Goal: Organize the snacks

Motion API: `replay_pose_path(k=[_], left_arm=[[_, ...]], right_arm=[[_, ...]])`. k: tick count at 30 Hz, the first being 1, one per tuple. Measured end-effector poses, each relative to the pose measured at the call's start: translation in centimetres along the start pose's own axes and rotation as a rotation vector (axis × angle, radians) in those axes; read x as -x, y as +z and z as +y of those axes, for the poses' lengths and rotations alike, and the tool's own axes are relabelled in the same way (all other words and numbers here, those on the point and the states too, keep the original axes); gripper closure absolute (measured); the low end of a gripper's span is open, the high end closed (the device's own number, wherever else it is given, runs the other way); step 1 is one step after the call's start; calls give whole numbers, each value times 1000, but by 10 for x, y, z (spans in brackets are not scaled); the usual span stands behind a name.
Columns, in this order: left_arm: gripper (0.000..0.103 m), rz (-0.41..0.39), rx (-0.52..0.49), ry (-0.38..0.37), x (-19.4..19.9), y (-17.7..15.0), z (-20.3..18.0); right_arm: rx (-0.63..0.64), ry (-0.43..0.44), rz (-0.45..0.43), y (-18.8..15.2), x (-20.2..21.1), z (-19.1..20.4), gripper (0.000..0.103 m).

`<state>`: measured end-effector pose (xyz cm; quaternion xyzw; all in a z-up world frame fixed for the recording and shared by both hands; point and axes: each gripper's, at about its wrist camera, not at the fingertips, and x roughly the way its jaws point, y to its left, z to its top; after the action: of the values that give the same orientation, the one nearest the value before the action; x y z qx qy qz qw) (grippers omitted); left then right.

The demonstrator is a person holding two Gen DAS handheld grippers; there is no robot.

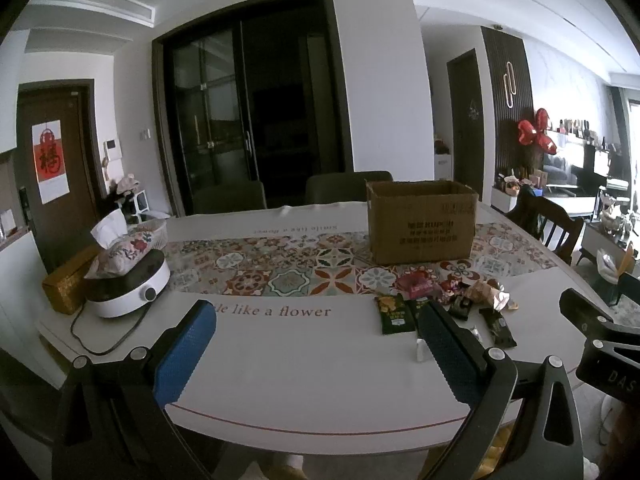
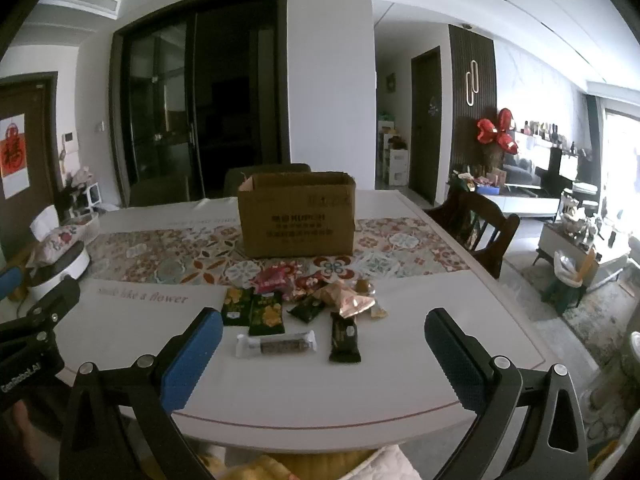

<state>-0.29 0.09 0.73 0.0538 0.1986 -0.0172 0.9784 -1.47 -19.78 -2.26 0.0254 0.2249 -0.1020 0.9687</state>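
Observation:
An open cardboard box stands on the patterned runner of the table. In front of it lies a pile of snack packets: green packets, a dark bar, a clear-wrapped bar, a pink packet. My right gripper hovers over the near table edge, open, facing the pile with nothing between its fingers. My left gripper is open too, left of the pile, over bare tablecloth. Each gripper's side shows in the other's view.
A white round appliance with a floral tissue pouch on it and a gold box sit at the table's left end. Chairs stand behind the table and at its right side. White tablecloth lies along the near edge.

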Motion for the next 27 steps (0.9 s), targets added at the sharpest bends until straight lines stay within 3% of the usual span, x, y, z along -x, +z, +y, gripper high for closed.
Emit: replay_pose_path(k=[27], left_arm=[[0,-1,0,0,0,0,0]], right_arm=[[3,3,-7,0,2,2,1]])
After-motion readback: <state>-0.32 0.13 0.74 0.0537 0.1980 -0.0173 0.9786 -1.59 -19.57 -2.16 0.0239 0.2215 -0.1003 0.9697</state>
